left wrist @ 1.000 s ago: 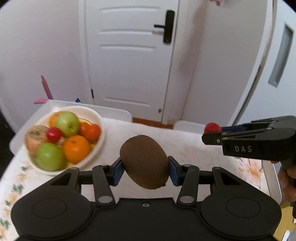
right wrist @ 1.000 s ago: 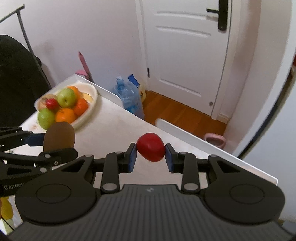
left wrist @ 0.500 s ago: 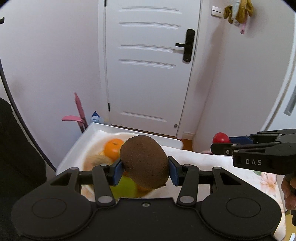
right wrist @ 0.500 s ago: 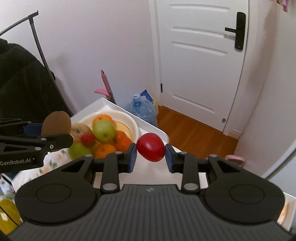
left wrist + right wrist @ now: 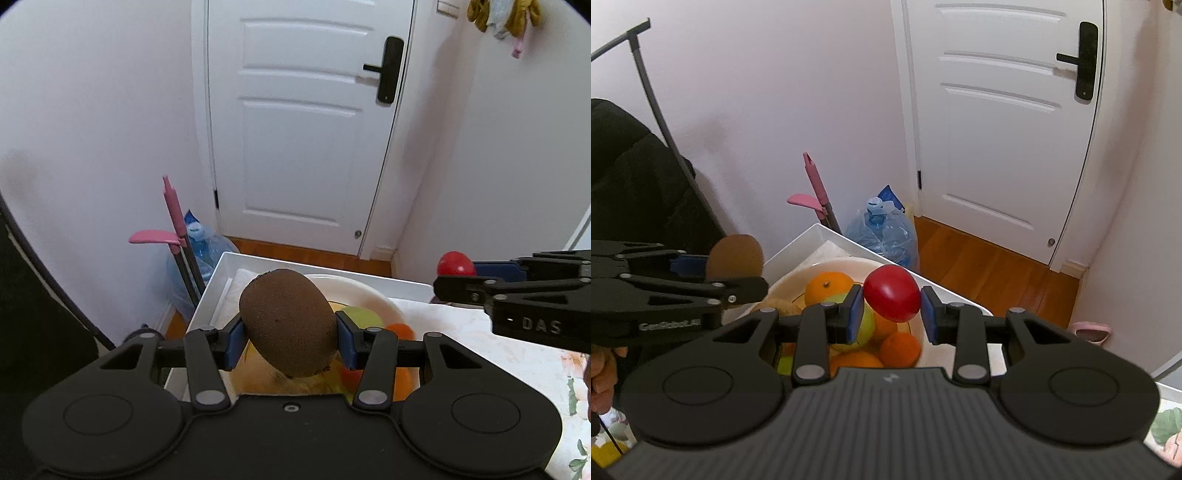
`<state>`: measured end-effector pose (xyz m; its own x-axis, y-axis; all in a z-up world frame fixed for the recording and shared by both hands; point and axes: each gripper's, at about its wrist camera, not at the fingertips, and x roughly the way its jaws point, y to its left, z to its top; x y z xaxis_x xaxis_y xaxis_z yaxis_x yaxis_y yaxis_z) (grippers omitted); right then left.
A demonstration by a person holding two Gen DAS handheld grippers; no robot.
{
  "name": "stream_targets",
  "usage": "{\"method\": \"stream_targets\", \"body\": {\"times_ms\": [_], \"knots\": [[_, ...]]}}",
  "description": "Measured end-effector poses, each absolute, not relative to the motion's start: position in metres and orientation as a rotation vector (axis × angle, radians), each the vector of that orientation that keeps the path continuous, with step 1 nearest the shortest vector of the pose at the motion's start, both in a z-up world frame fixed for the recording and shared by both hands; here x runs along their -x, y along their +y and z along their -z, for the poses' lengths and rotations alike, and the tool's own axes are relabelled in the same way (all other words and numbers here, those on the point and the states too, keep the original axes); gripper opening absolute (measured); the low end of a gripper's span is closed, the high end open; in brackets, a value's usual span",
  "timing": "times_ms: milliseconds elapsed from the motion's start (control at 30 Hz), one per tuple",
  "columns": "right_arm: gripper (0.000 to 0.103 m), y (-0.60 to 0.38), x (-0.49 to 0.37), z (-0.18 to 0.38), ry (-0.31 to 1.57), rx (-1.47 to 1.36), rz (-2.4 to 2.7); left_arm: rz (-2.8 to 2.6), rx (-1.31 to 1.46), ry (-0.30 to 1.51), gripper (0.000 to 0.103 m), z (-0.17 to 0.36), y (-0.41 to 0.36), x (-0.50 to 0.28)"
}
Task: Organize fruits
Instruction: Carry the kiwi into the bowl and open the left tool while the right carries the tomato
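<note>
Left gripper [image 5: 290, 341] jaws clamped on kiwi [image 5: 288, 326]; right gripper [image 5: 891, 308] jaws clamped on red fruit [image 5: 892, 293]; both above fruit bowl [image 5: 812, 271] on bench [image 5: 498, 354].

Over the white bowl [image 5: 934, 339] we see little free room: oranges [image 5: 829, 286] and a green apple [image 5: 862, 326] heap up to its rim. The left gripper [image 5: 290, 332], clamped on a kiwi [image 5: 290, 325], and the right gripper [image 5: 892, 310], clamped on a red fruit [image 5: 892, 297], hang side by side above it, each blocking the other's sideways path. Beyond the table's raised edge [image 5: 798, 251] stand a pink-handled mop [image 5: 818, 192] and a water jug [image 5: 886, 234]; the near tablecloth [image 5: 517, 354] lies bare.
</note>
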<state>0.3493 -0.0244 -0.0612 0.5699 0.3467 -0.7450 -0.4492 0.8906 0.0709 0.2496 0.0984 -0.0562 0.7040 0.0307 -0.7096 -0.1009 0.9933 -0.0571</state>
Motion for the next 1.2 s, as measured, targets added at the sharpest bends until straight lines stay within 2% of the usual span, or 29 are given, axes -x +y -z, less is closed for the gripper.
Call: {"method": "stream_targets", "body": {"times_ms": [533, 767, 833, 900, 1200], "knots": [[0.048, -0.003, -0.378, 0.088, 0.888, 0.107, -0.373, 0.019, 0.207, 0.959, 0.054, 0.107, 0.145, -0.307], [0.048, 0.002, -0.379, 0.097, 0.902, 0.102, -0.369, 0.039, 0.237, 0.996, 0.055, 0.113, 0.156, -0.315], [0.048, 0.001, -0.381, 0.097, 0.905, 0.1, -0.372, 0.038, 0.229, 0.998, 0.059, 0.113, 0.154, -0.314], [0.048, 0.002, -0.382, 0.099, 0.907, 0.098, -0.375, 0.04, 0.217, 0.998, 0.068, 0.113, 0.154, -0.313], [0.048, 0.007, -0.387, 0.098, 0.908, 0.107, -0.394, 0.018, 0.217, 0.958, 0.084, 0.102, 0.157, -0.299]]}}
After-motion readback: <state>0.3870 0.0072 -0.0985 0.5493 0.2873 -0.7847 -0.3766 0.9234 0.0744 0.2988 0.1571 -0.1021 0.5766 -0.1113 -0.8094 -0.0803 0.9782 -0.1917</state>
